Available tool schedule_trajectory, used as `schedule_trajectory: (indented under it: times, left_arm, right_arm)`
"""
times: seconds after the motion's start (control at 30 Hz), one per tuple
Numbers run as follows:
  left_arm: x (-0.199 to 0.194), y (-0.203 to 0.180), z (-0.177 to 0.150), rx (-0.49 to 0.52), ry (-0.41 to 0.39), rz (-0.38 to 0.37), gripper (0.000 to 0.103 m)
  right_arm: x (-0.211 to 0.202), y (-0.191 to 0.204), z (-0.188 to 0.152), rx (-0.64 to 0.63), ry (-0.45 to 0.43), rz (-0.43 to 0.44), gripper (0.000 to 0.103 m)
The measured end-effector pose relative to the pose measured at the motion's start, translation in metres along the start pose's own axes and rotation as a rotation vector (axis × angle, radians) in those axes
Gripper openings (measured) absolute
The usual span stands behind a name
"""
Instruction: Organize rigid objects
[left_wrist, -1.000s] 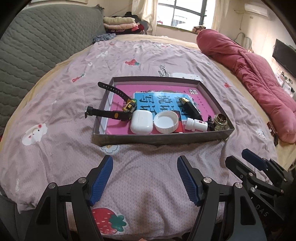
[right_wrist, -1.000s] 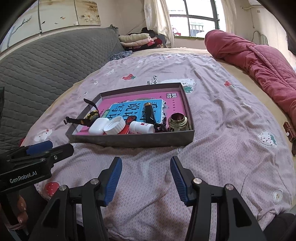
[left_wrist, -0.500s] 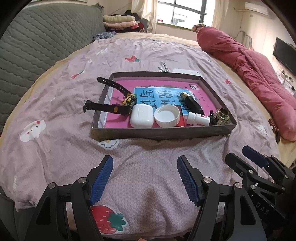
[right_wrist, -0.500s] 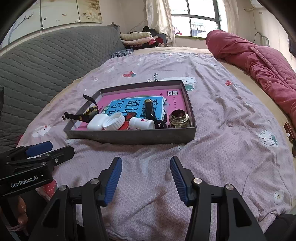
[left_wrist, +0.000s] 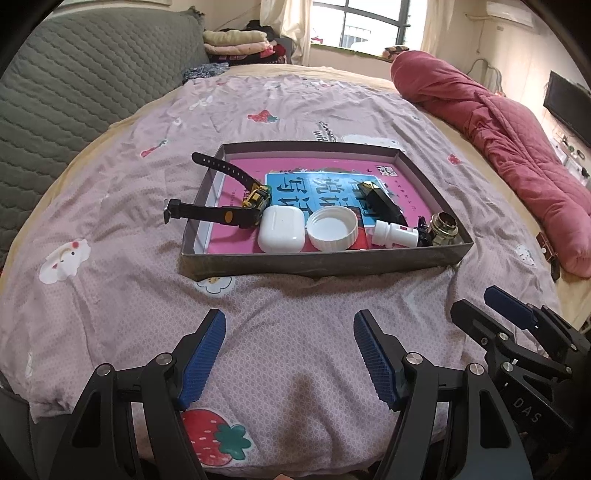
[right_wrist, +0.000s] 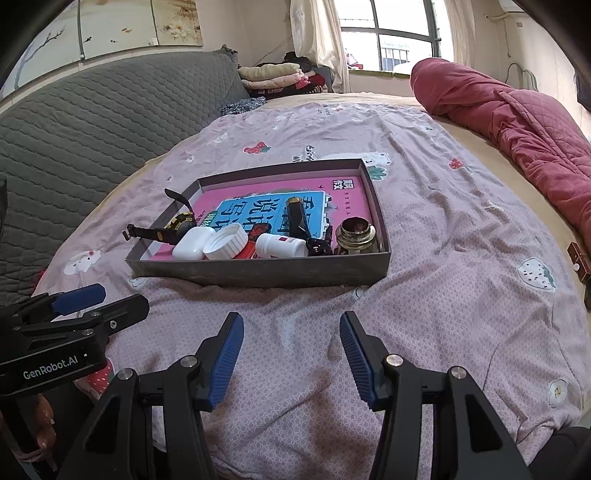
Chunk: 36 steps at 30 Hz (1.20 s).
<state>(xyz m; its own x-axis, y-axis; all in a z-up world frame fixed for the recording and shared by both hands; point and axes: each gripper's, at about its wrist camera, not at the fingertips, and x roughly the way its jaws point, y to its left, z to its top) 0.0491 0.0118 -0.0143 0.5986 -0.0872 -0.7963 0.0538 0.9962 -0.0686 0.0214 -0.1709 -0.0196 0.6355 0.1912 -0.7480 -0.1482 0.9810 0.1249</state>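
Ahead of our grippers, the shallow box (left_wrist: 321, 264) holds the watch (left_wrist: 225, 216), white case (left_wrist: 281, 233), cap (left_wrist: 332, 228) and bottle (left_wrist: 393, 233). Left gripper (left_wrist: 288, 350) and right gripper (right_wrist: 291, 349) gape empty: sorting either finished or pending.

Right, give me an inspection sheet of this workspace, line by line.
Surface: bedspread with a strawberry print, wrinkled.
Job's things: shallow box holds a watch with its strap over the left wall, white case, white cap, small white bottle, black stick, brass fitting.
Clutter: small brown item at the bed's right edge.
Grippers: left tool and right tool both open, empty, short of the box.
Cables: nothing seen.
Surroundings: grey headboard, red quilt, folded clothes, window.
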Motion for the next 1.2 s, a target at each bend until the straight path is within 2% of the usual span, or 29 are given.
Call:
schedule_trajectory:
  times: [1.2]
  left_arm:
    - [0.018, 0.003, -0.009, 0.003, 0.027, 0.015, 0.073]
  right_arm:
    - [0.014, 0.002, -0.009, -0.003, 0.032, 0.019, 0.054]
